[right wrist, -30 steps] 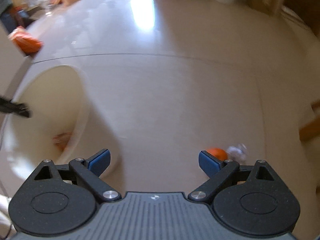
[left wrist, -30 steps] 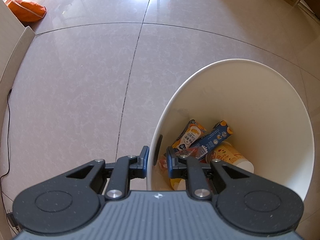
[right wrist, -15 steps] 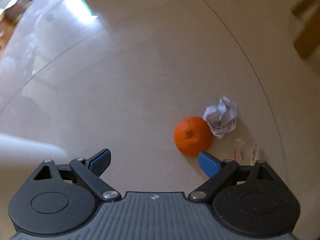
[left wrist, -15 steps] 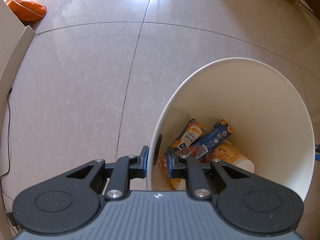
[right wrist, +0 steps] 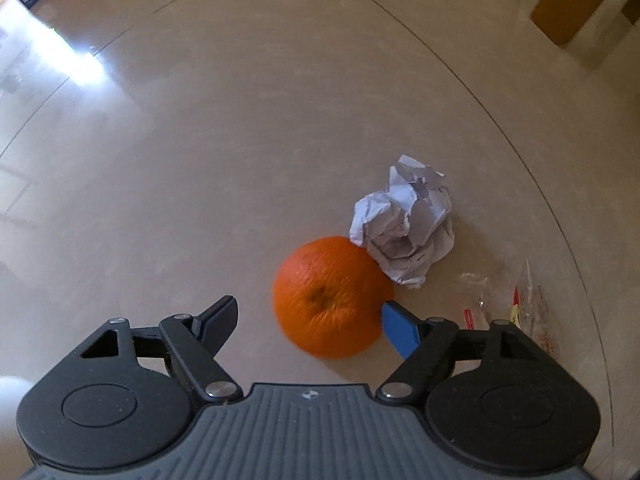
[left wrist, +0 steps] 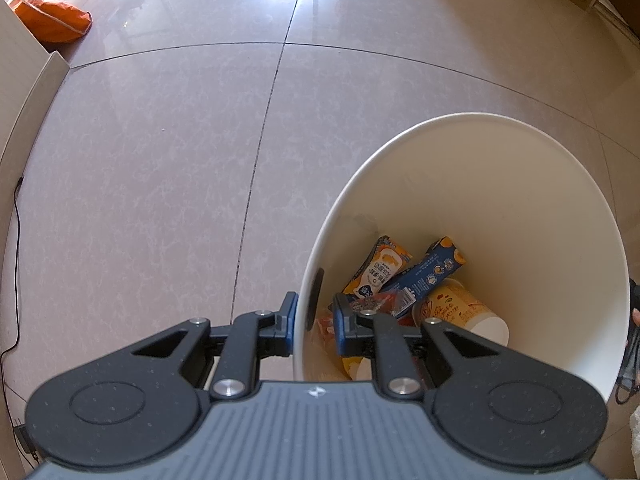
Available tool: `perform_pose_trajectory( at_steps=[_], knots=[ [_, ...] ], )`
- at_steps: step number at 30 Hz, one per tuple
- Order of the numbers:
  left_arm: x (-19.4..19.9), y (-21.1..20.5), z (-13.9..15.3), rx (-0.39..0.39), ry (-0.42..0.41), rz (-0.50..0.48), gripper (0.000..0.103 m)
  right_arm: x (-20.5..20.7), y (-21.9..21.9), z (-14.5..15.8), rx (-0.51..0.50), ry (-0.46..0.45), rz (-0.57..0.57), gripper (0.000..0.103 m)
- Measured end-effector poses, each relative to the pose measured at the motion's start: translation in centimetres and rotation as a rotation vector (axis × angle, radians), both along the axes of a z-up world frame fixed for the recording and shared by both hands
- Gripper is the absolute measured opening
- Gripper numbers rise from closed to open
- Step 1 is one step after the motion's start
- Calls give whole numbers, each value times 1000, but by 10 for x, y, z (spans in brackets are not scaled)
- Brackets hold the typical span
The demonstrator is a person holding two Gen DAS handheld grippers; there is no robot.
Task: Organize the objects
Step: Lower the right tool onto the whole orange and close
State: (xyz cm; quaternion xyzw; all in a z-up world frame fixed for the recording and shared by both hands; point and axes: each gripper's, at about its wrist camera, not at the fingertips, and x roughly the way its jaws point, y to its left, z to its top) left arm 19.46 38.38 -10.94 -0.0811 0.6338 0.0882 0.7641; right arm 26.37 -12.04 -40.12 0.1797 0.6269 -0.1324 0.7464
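Crumpled paper (right wrist: 404, 222) touching orange (right wrist: 330, 300)

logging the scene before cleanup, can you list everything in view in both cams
bin: 1, cream, on floor, rim clamped by left gripper
cartons: 2, orange and blue, inside bin
cup: 1, yellow-orange print, lying in bin
orange: 1, on floor between right jaws
paper ball: 1, white, against orange's far side
wrappers: a few, clear, floor right of orange
bag: 1, orange, far left floor
cable: 1, black, left edge
left gripper: shut on bin
right gripper: jaws closing, left pad clear of orange
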Motion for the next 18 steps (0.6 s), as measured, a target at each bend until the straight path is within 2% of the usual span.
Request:
perform_pose_trajectory(
  at_steps=[4,6,9,18],
  knots=[
    [0,-1,0,0,2,-2,16,6,0,-9,-38,6,-39,82],
    [0,-1,0,2,3,-4,16,9,2,-13,-88,40,-48,80],
    [1,-1,0,1,3,-4,16,9,2,-18,-69,45,-68,78],
    [1,0,0,-3,4,-5,16,15,12,-25,-110,58,-59,75]
  ],
)
